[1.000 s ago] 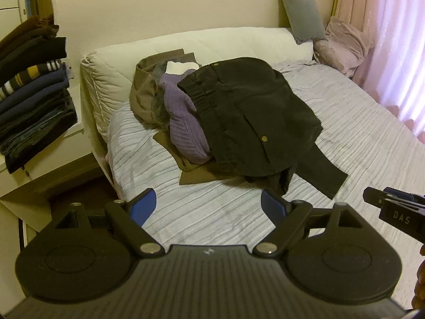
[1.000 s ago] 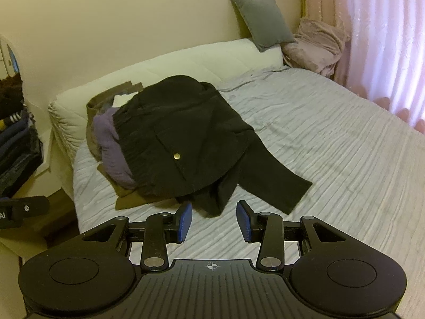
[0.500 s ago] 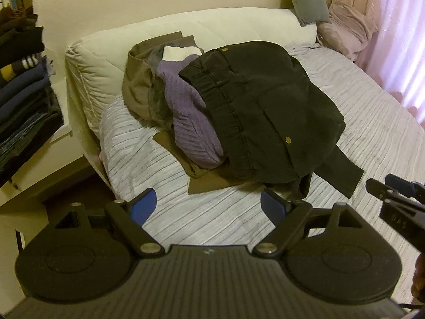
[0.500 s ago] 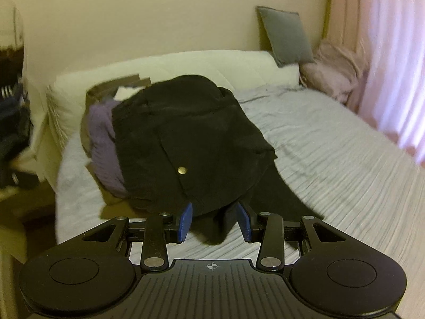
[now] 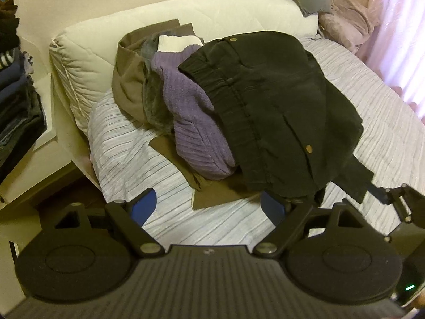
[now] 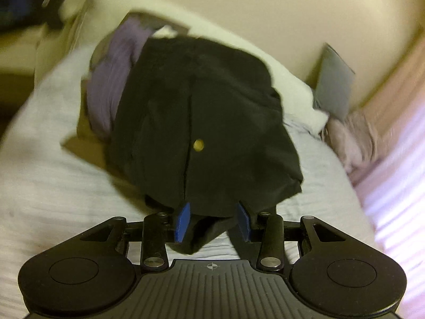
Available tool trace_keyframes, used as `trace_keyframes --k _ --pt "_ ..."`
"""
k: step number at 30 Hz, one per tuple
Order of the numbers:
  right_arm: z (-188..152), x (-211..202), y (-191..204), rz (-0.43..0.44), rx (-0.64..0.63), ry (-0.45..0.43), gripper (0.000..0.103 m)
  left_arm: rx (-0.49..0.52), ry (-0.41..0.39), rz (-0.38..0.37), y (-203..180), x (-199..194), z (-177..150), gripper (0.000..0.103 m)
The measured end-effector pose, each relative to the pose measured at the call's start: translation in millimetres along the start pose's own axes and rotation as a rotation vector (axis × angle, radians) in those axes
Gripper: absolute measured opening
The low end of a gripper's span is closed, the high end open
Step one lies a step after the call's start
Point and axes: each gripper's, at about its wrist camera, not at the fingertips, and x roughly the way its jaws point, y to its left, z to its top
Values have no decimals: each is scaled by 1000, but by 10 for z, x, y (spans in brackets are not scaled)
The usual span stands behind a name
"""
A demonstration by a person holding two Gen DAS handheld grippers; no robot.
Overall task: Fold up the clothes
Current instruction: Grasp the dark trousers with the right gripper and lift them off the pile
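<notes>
- The dark trousers point(image 5: 276, 106) lie on top of a heap of clothes on the striped bed point(image 5: 372, 122), near the cream pillow point(image 5: 186, 16) at its head.
- Their long axis runs from the gathered waistband, up on the heap toward the pillow, down the near slope to the bed's front; one leg trails off the heap onto the sheet toward the right in the left wrist view.
- A brass button point(image 6: 198, 145) sits on the near face of the trousers.
- Under them lie a purple sweater point(image 5: 196, 122) to the left and a brown garment point(image 5: 130, 85) further left.
- The right gripper point(image 6: 212, 219) is at the lower hem: its blue fingers point(image 6: 182, 222) stand partly spread with a dark fold of the trousers between them, and whether the pads press the cloth cannot be told through the blur.
- The left gripper point(image 5: 209, 207) has its fingers wide apart over bare sheet; the right-hand one is just at the trousers' lower edge, the other well clear, nothing between them.
- A stack of folded clothes point(image 5: 16, 101) stands beside the bed at left.
</notes>
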Motion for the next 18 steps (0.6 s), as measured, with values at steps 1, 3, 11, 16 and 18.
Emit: trace_keyframes --k 1,3,11,16,18 --pt "-42 105 63 -11 -45 5 41 2 4 -1 11 55 27 83" --pt "-125 312 190 -34 -135 13 51 4 13 -5 34 183 87 83" --pt "-384 957 547 -132 -418 -47 84 9 64 1 69 635 259 83" --pt "-318 1111 517 -133 -442 -135 78 20 78 11 89 780 348 83" --pt "-243 1085 446 -95 -427 -158 42 21 79 14 104 809 384 82"
